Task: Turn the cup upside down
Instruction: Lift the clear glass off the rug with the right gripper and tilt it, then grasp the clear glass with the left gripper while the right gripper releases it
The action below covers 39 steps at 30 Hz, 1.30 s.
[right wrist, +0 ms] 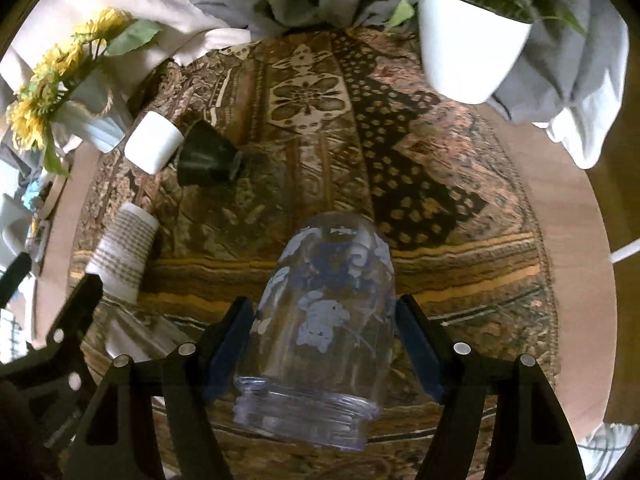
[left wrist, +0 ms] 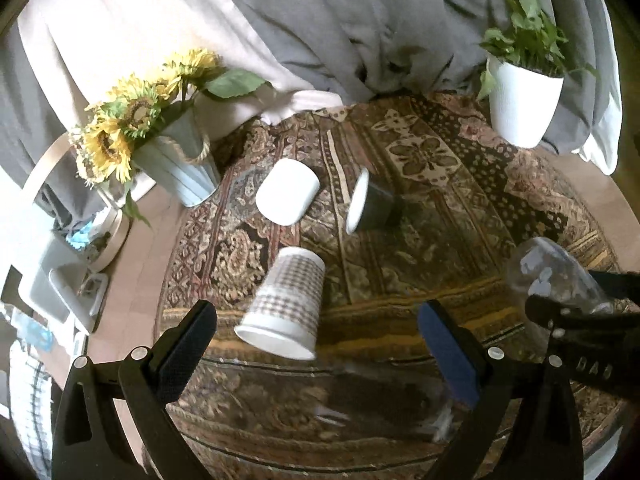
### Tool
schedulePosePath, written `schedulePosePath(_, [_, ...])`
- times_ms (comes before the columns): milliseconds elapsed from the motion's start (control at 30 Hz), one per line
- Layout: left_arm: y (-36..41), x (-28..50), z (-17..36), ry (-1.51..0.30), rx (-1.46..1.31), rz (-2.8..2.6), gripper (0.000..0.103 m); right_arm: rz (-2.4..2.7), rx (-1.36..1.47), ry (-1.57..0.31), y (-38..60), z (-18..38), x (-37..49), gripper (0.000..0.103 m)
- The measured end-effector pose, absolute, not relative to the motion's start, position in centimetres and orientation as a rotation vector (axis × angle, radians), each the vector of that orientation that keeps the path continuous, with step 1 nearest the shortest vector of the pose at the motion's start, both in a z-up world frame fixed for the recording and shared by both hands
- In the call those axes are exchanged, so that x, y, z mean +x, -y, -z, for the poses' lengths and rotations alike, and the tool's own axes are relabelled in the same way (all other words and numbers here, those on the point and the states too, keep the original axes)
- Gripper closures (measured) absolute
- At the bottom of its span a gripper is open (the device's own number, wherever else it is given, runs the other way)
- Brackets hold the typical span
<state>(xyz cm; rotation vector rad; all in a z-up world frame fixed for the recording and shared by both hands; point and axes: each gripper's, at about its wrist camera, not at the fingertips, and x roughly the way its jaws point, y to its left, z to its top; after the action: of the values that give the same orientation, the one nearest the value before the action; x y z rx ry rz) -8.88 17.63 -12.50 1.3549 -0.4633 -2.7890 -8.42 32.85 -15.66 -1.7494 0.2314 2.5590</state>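
A clear glass cup with white and blue prints [right wrist: 320,328] sits between my right gripper's [right wrist: 322,344] pads, its threaded mouth toward the camera and its base pointing away; the gripper is shut on it. The same cup shows at the right edge of the left wrist view [left wrist: 552,276]. My left gripper [left wrist: 316,340] is open, just behind a checked paper cup [left wrist: 286,306] that stands upside down on the rug. A white cup [left wrist: 286,196] also stands upside down. A dark cup with a white inside [left wrist: 370,204] lies on its side.
A patterned round rug [left wrist: 440,184] covers the table. A pail of sunflowers [left wrist: 176,160] stands at the left and a white plant pot [left wrist: 520,108] at the back right. Grey and white cloth hangs behind. Clutter lies past the table's left edge.
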Motion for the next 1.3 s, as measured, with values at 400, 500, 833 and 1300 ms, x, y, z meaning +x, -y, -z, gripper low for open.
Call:
schedulePosePath(400, [-20.3,-6.4,13.3,0.48,1.348,2.759,0.0,-2.534,-1.797,-0.271,-35.4,19.1,-5.4,0.031])
schedulePosePath(500, [-20.9,-6.1,12.8,0.479,1.347,2.786,0.0,-2.557,-1.76,-0.308,-35.9,18.9,-5.1,0.031])
schedulePosePath(833, [-24.8,-6.8,9.6,0.419,1.539,3.001,0.0,-2.464,-1.406,-0.513,-40.9,12.6,-0.5,0.026])
schedulePosePath(1300, [-32.4,-11.8,15.7,0.227,2.156,2.729,0.004,-2.305,-1.343,-0.508,-47.1,10.7,0.0,0.026])
